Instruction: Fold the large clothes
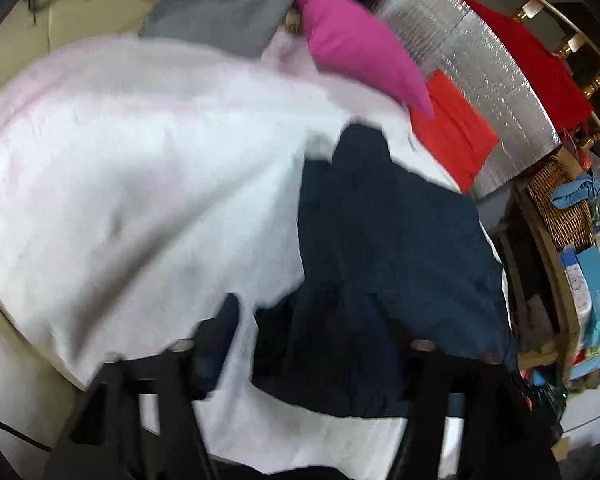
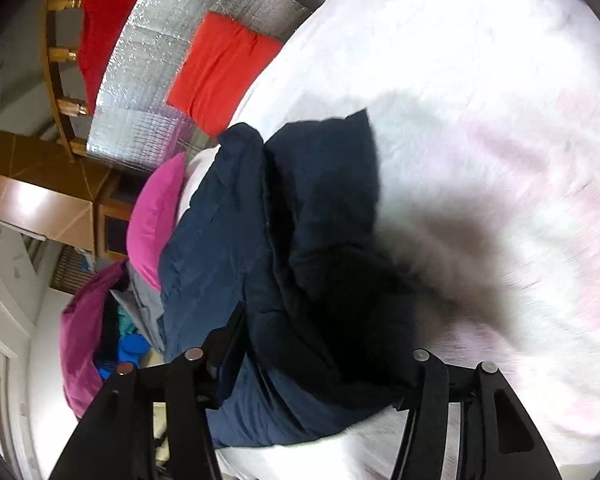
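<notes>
A dark navy garment lies on a white bed sheet, bunched and partly folded; it also shows in the right wrist view. My left gripper hovers over its near edge with jaws wide apart; the left finger is over the sheet and the right finger is hidden by the cloth. My right gripper stands over the garment with jaws wide apart; the left finger touches the cloth and the right finger is lost in the dark fabric. Whether either grips cloth is unclear.
A magenta pillow, grey cloth, an orange-red folded item on a silver foil mat, and a red garment on a wooden rail. A wicker basket and boxes stand right. A purple cloth pile.
</notes>
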`<state>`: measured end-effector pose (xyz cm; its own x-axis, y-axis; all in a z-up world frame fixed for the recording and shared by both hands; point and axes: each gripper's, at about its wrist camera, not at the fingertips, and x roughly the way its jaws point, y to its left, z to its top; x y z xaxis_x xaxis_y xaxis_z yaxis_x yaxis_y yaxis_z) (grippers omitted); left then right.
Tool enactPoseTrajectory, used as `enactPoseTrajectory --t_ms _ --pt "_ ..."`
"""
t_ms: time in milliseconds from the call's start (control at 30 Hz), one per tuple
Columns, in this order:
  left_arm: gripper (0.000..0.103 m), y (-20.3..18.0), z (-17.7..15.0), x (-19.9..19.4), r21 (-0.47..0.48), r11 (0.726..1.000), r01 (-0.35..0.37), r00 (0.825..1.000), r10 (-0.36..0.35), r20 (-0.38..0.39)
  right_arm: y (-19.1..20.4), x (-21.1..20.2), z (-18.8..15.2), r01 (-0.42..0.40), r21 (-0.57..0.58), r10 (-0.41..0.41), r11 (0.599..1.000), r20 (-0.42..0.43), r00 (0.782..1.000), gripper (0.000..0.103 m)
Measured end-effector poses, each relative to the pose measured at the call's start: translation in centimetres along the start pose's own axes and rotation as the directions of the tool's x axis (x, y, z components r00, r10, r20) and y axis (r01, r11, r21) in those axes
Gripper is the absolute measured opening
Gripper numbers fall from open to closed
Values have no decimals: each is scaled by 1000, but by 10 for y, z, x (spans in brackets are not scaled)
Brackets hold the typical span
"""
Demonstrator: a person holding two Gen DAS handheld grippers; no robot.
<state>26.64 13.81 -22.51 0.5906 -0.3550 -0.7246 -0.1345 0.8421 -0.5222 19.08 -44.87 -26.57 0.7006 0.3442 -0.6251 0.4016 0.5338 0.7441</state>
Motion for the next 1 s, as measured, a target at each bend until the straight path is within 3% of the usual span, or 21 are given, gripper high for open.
enactPoseTrajectory --t_ms 100,200,333,533,667,700,767,833,867,933,1000 --pt "76 1 11 -12 20 1000 -18 998 17 52 -2 -12 3 29 -5 -29 1000 17 999 65" --pt "78 6 18 0 -9 1000 -15 1000 15 17 -4 -29 11 71 -5 -70 997 93 993 70" --pt "78 2 19 36 -62 998 8 998 -12 -61 -1 -43 35 56 6 -57 998 164 985 83" --pt "78 3 3 65 -160 984 77 986 -99 -135 12 12 70 100 -44 -98 994 41 994 85" --pt "78 -5 2 74 -124 988 94 988 -108 -112 20 53 67 111 -105 -119 988 -66 991 86" --pt "73 -6 5 76 -116 988 97 988 -109 -106 23 60 63 125 -138 -135 983 -71 988 86" --pt "58 -9 11 82 -119 987 110 987 -123 -108 32 61 53 165 -214 -177 963 -34 984 75" --pt "43 -15 18 89 -104 988 114 986 -125 -106 36 58 46 158 -238 -169 958 -28 985 53" --pt "37 -22 24 93 -86 989 118 986 -127 -110 39 56 44 154 -242 -164 958 -23 986 49" --pt "36 -30 35 100 -74 993 92 987 -100 -124 47 48 43 142 -243 -148 960 -6 989 40" --pt "36 -33 49 106 -72 994 87 989 -95 -115 54 37 41 91 -229 -93 969 5 996 39"
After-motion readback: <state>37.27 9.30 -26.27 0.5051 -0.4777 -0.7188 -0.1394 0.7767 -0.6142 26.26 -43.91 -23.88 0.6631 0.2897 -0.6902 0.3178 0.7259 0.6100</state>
